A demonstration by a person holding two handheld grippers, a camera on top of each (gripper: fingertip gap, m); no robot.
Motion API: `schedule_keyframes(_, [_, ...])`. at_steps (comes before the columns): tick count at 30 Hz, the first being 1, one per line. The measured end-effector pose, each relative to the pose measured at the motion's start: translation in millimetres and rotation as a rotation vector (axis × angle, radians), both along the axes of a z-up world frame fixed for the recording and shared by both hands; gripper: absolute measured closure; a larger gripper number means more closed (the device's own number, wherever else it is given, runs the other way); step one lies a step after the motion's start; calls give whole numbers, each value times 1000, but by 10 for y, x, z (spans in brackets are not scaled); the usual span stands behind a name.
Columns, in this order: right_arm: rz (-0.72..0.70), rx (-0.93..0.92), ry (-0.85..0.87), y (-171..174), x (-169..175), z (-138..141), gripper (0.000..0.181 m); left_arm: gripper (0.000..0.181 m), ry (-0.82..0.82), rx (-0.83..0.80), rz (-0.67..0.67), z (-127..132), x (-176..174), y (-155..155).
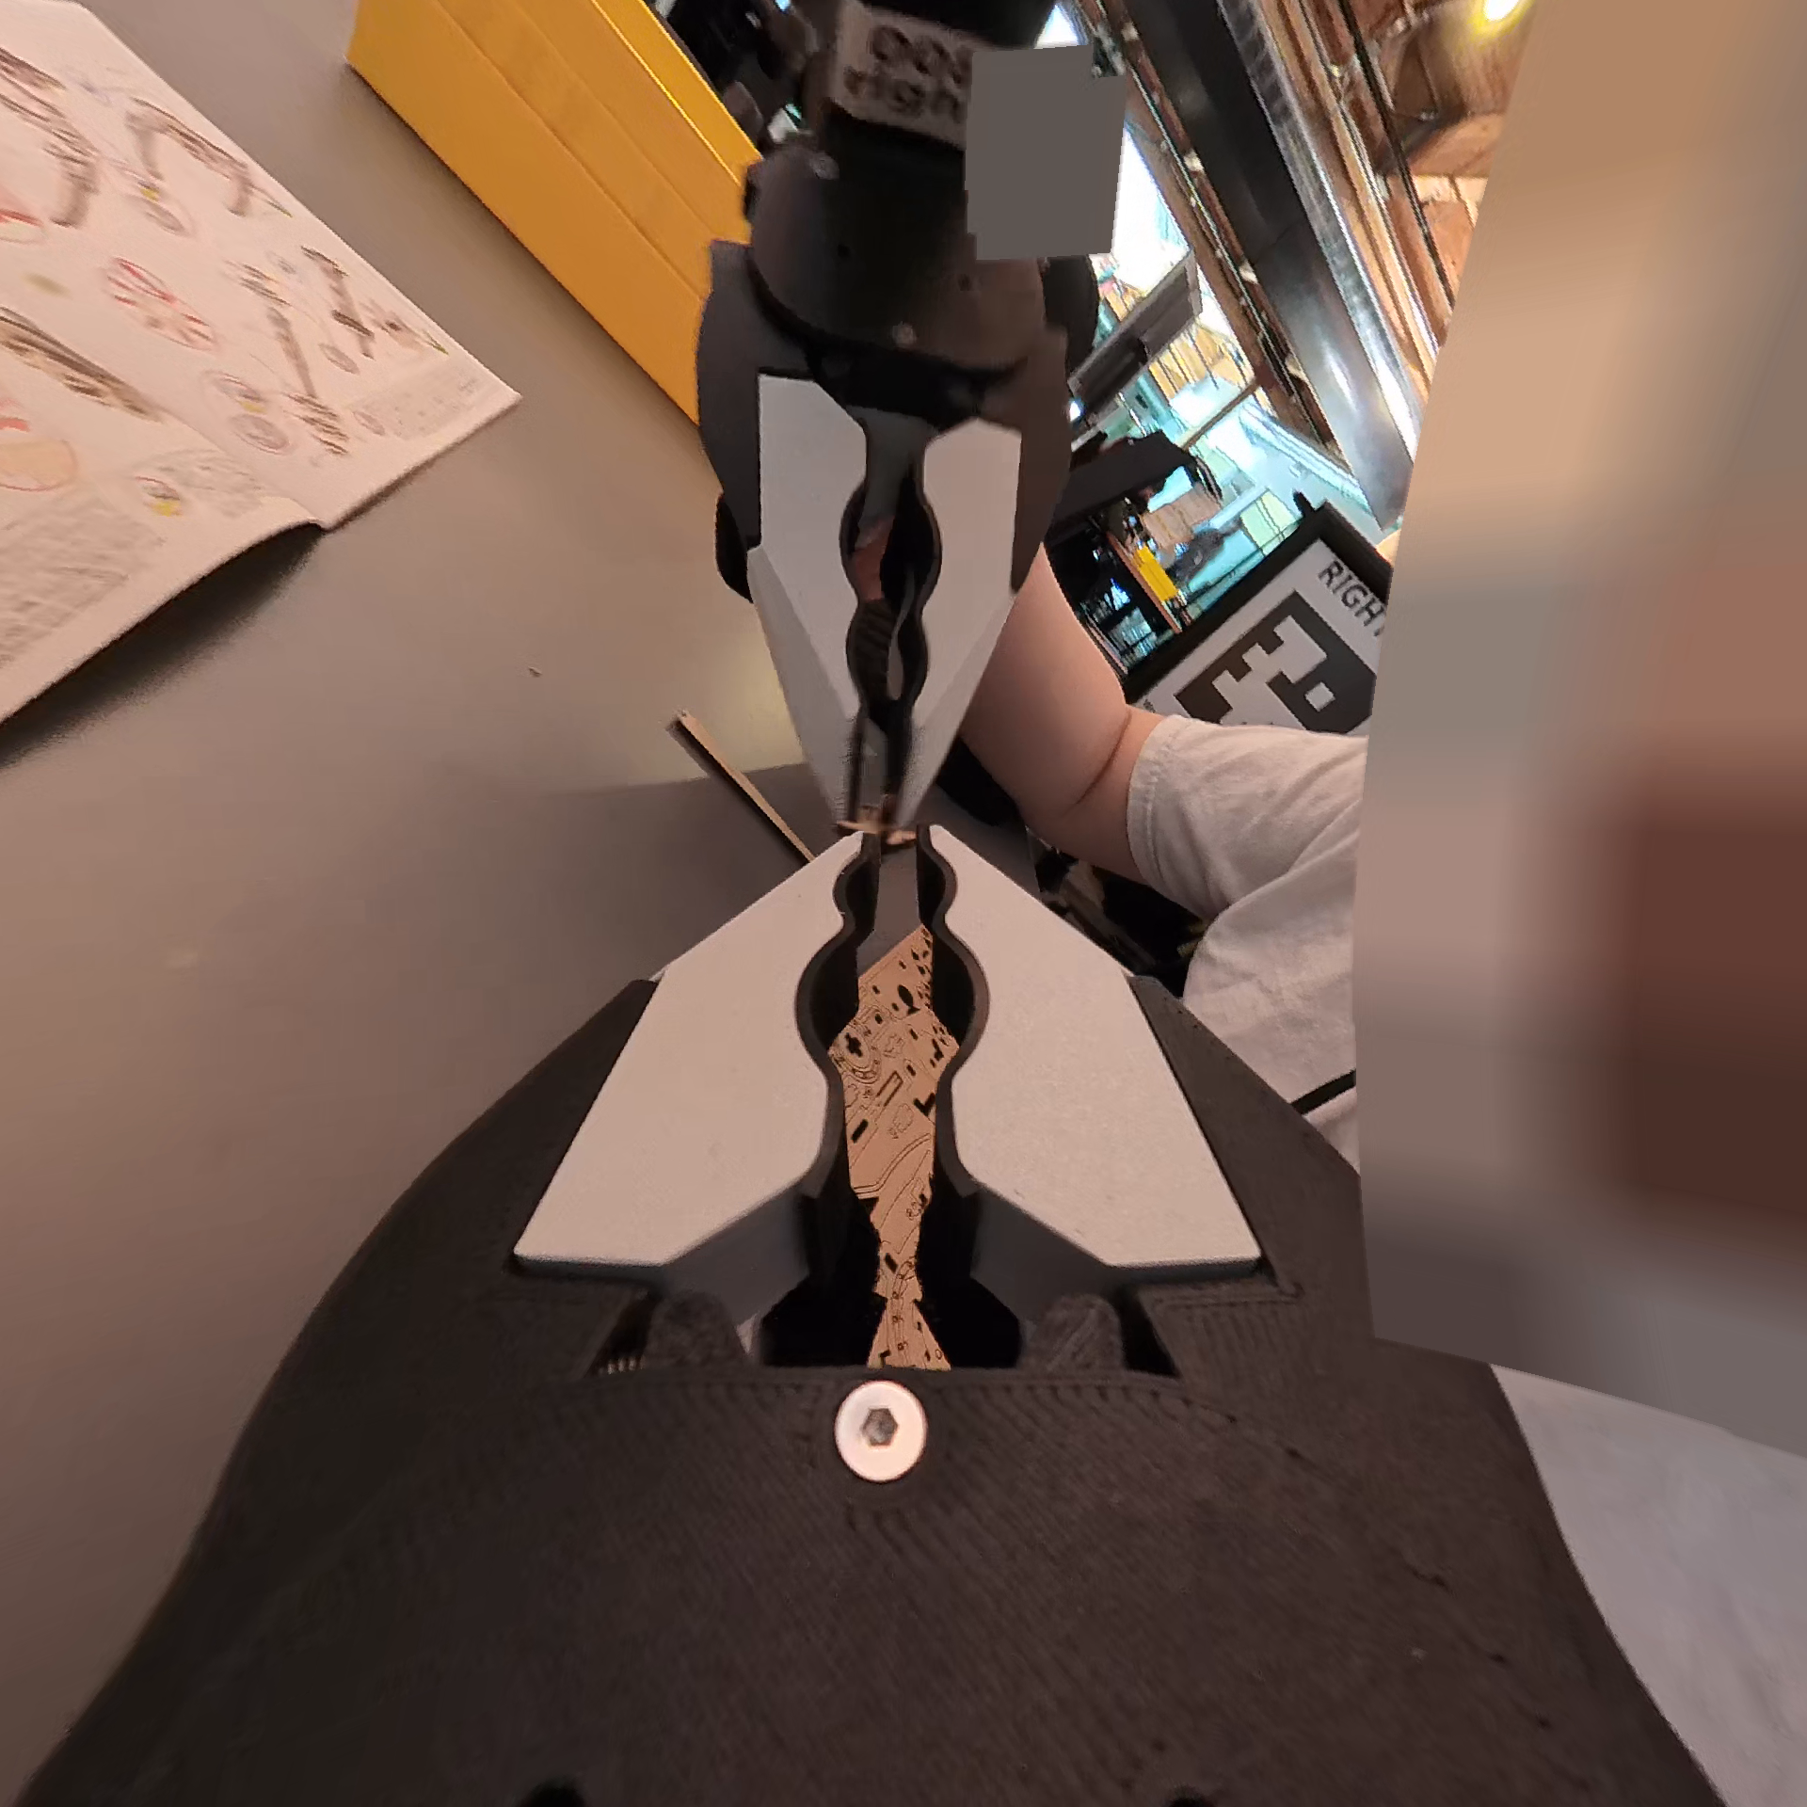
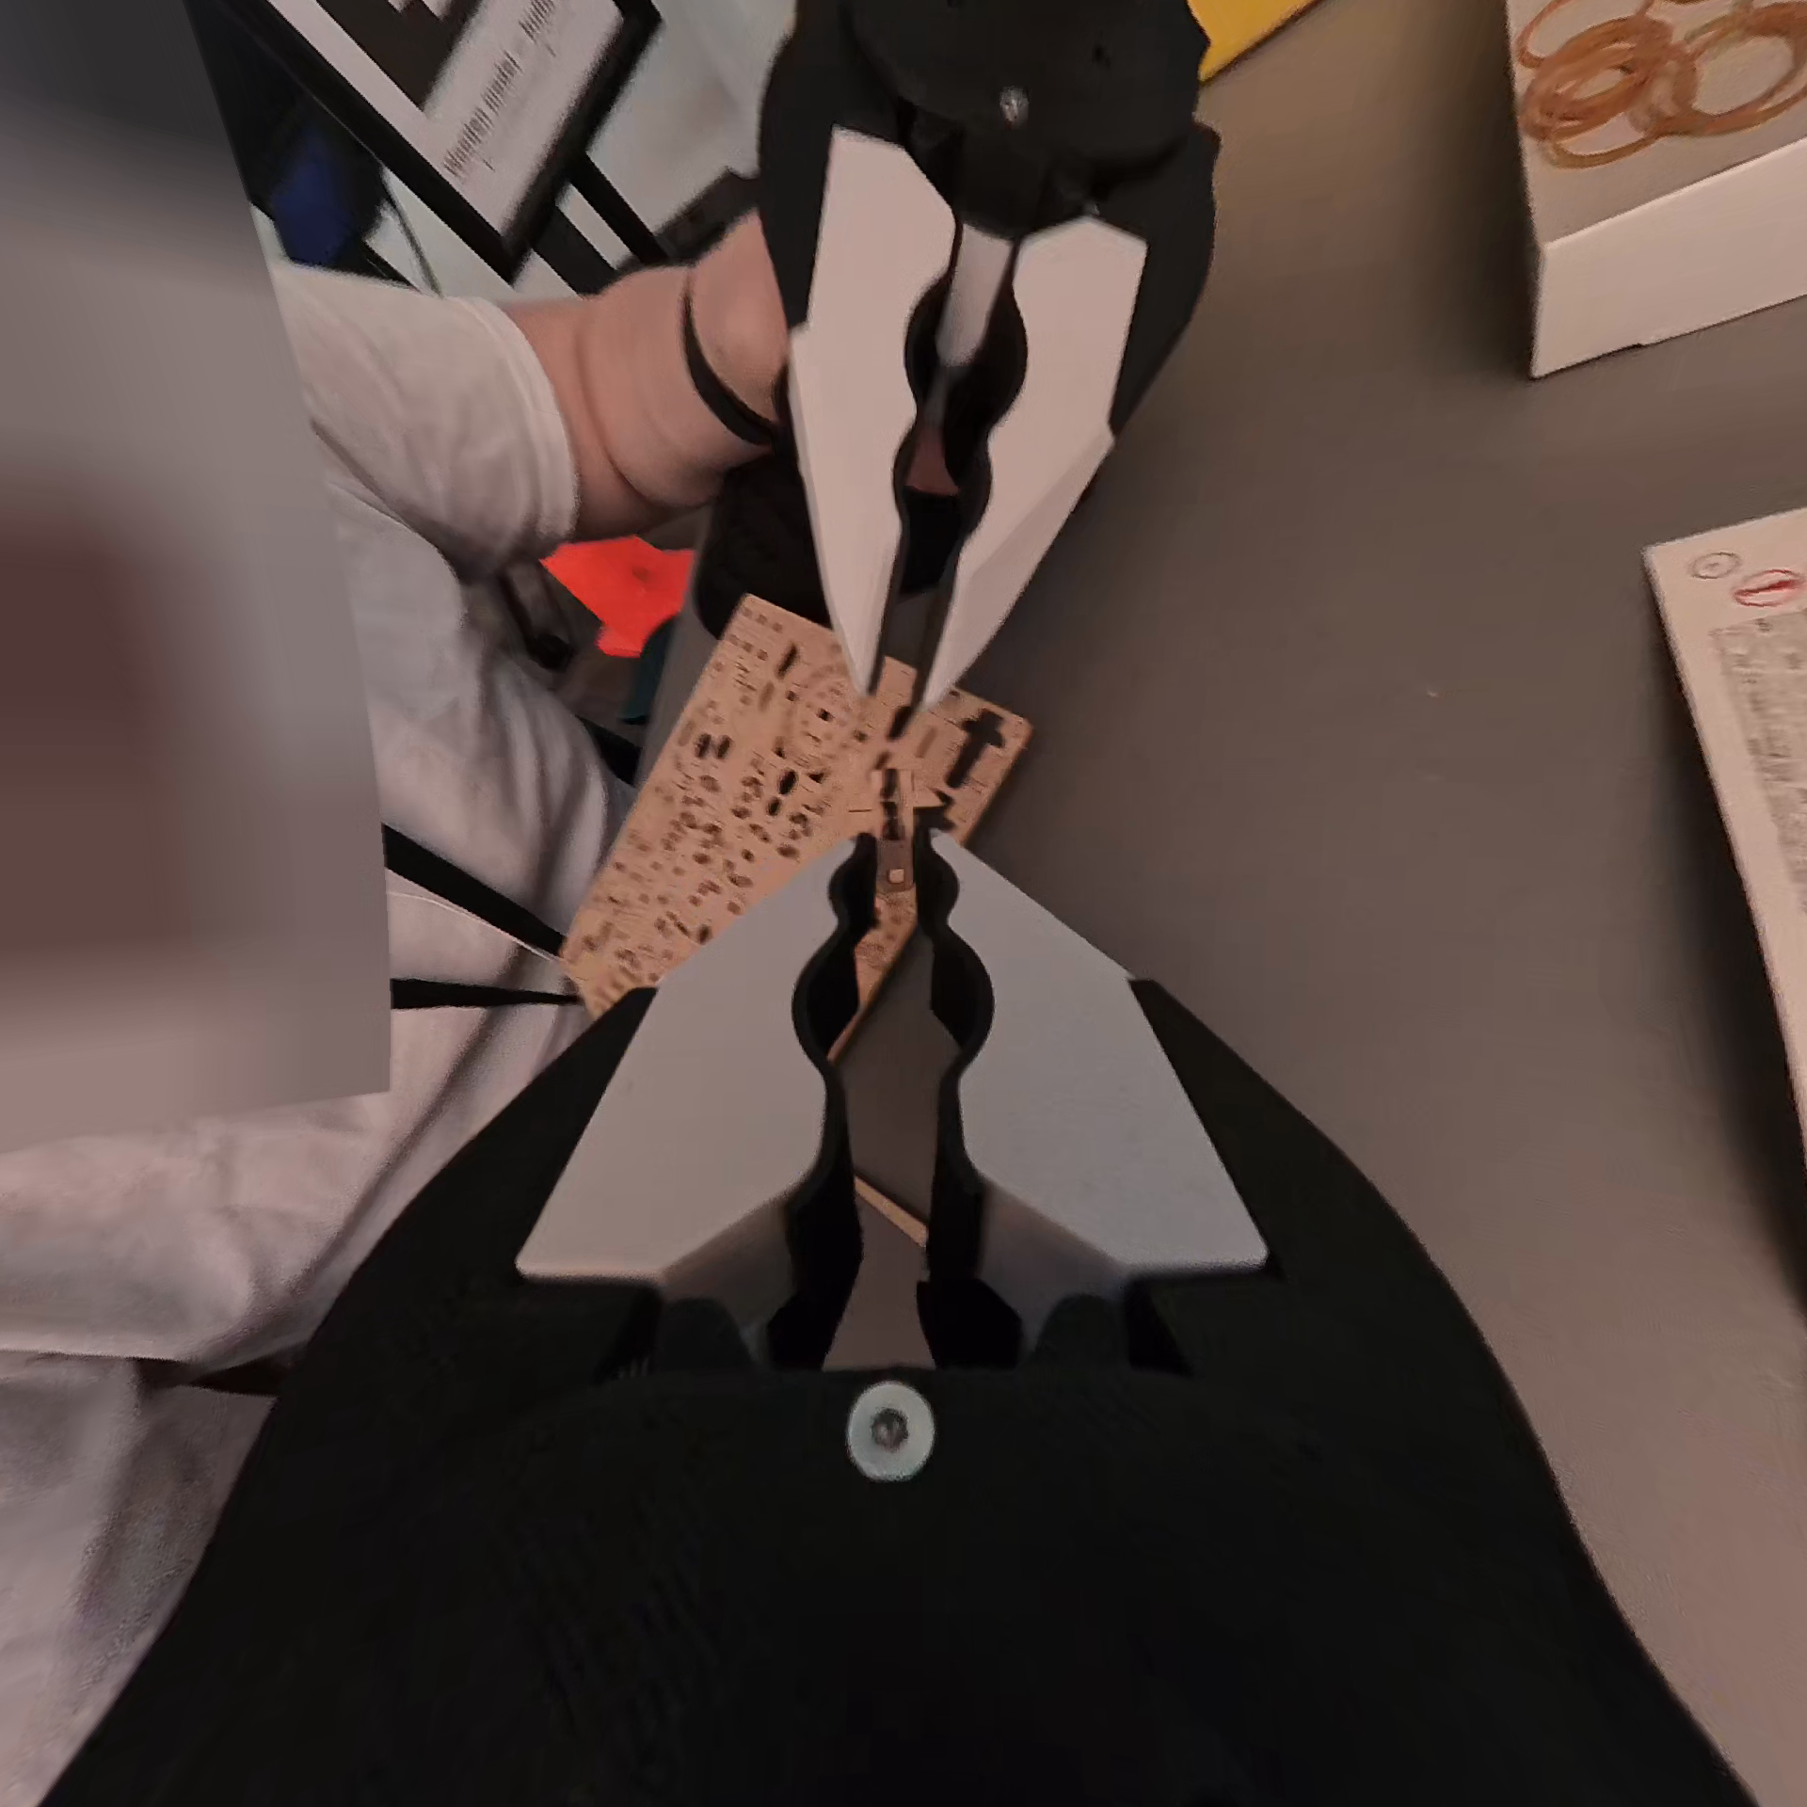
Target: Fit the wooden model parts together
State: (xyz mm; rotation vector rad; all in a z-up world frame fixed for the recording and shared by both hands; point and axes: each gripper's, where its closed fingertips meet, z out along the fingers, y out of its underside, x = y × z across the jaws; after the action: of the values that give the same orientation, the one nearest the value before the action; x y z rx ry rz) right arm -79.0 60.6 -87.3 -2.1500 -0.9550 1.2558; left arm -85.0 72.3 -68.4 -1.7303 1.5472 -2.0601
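Note:
My left gripper [image 1: 892, 843] and right gripper [image 2: 895, 843] point at each other tip to tip above the grey table [image 1: 391, 880]. The right gripper's jaws are shut on a small wooden part [image 2: 895, 865]. The left gripper [image 2: 902, 692] has its jaws almost together on a thin small part that shows edge-on and dark. A tan sliver [image 1: 875, 828] sits where the two pairs of tips meet, under the right gripper [image 1: 880, 807]. Below them a laser-cut wooden sheet [image 2: 763, 802] with several cut-outs lies at the table's edge, and it shows through my left fingers [image 1: 895, 1105].
A printed instruction sheet [image 1: 196, 342] lies on the table, also in the right wrist view [image 2: 1740, 782]. A yellow box [image 1: 567, 176] stands behind it. A white box with rubber bands [image 2: 1662, 147] sits at the far right. A person's arm [image 1: 1066, 704] and white sleeve [image 2: 420, 411] are close by. Only a small space, under 4 cm, lies between the two pairs of fingers.

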Motion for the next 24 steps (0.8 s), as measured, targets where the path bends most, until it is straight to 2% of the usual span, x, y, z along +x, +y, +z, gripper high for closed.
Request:
schedule_keyframes(2, [10,59,-76,21,51,-106,175,176,10,-9,13,-14,-1,41])
schedule_keyframes(6, [12,83,-76,52,40,-138,175,176,44,-26,16,-82,10,55])
schedule_keyframes(10, [7,90,-119,103,119,-294,175,176,52,-33,12,-89,9,61])
schedule_keyframes(24, [-28,7,-64,219,263,-525,174,177,71,-29,17,-122,8,74])
